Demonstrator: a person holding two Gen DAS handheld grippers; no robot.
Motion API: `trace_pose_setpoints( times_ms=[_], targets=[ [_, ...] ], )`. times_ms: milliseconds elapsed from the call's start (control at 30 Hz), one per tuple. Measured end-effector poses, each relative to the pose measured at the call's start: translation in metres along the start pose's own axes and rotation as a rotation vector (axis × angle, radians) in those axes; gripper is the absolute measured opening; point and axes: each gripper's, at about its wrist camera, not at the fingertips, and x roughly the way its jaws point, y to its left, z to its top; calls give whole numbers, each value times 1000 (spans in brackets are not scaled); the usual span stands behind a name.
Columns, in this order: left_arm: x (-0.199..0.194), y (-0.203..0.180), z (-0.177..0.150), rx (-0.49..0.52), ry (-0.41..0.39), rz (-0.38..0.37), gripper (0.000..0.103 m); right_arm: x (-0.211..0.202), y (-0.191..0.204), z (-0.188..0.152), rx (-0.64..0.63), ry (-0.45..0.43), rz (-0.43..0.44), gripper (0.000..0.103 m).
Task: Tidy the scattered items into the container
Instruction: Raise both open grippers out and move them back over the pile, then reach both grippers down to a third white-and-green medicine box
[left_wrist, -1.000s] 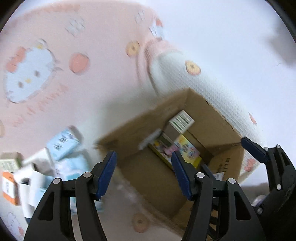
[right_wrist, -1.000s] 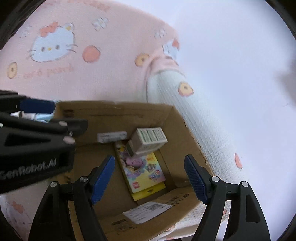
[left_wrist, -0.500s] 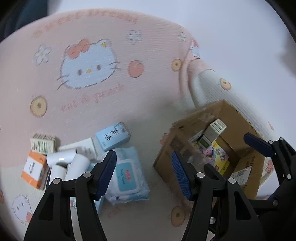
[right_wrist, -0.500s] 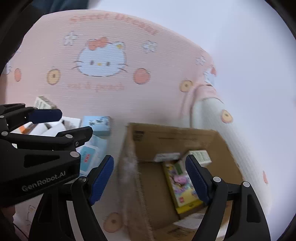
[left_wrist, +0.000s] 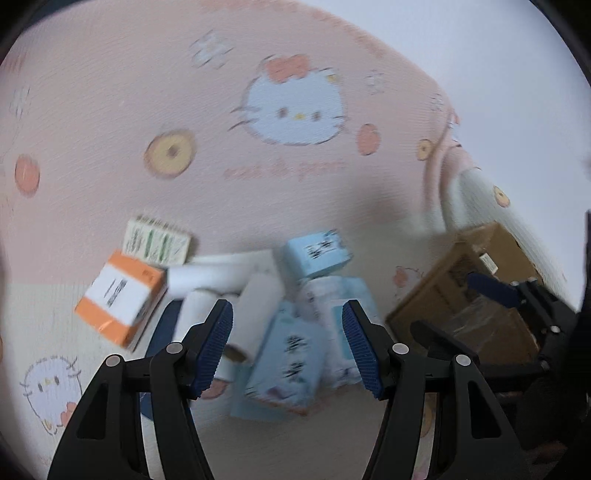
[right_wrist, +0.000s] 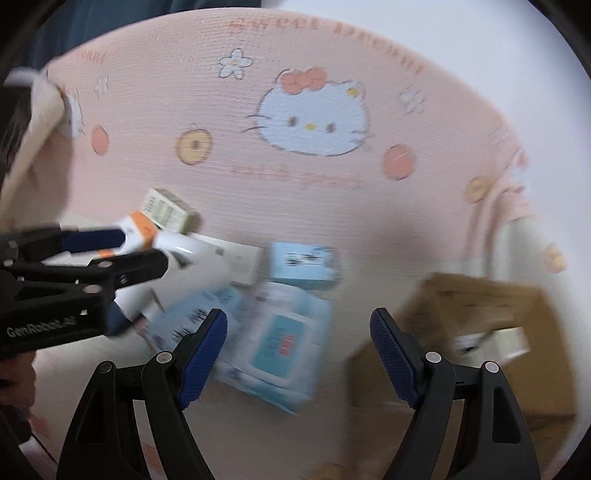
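Note:
A heap of small items lies on the pink cartoon-cat mat: an orange box (left_wrist: 120, 299), a green-striped box (left_wrist: 157, 242), white tubes (left_wrist: 218, 277), light blue boxes (left_wrist: 317, 253) and a wipes pack (right_wrist: 275, 339). The open cardboard box (left_wrist: 476, 299) stands to the right; it also shows in the right wrist view (right_wrist: 476, 332). My left gripper (left_wrist: 288, 345) is open and empty, just above a light blue box (left_wrist: 291, 365). My right gripper (right_wrist: 299, 356) is open and empty, over the wipes pack and beside the cardboard box.
The pink mat (left_wrist: 184, 110) covers most of the surface, with a white surface (left_wrist: 517, 92) past its right edge. A folded cream cloth edge (right_wrist: 33, 122) lies at the far left of the right wrist view.
Both grippers have swung left, away from the cardboard box, and now hang over the heap of items. Both stay open and empty.

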Motion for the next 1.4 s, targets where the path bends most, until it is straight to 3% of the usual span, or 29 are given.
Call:
trace_pose_setpoints(
  times_ms=[100,233,400,500,667,833,933,1033,1133,1233,1400],
  targets=[
    [5,31,4,-49,10,44,66,22,1,2,53,-24,99,79],
    [12,57,13,-73,5,109,66,43,12,10,16,-67,140,79],
    [28,86,28,-134,40,86,66,68,33,28,-62,-120,208,79],
    [42,107,37,-187,71,84,66,96,37,44,-30,-59,285,80],
    [61,139,48,-277,89,78,66,148,26,65,182,59,448,80],
    [74,159,58,-321,85,71,66,182,19,72,402,134,552,80],
    [81,171,66,-346,73,82,66,212,20,71,548,229,643,80],
    [87,186,69,-431,64,45,66,238,24,64,696,328,705,80],
    [93,203,66,-539,59,-5,66,249,24,63,774,344,720,80],
    [96,212,62,-600,53,-10,66,256,22,60,881,358,754,80],
    [93,213,58,-618,37,-23,66,259,21,57,984,343,795,80]
  ],
)
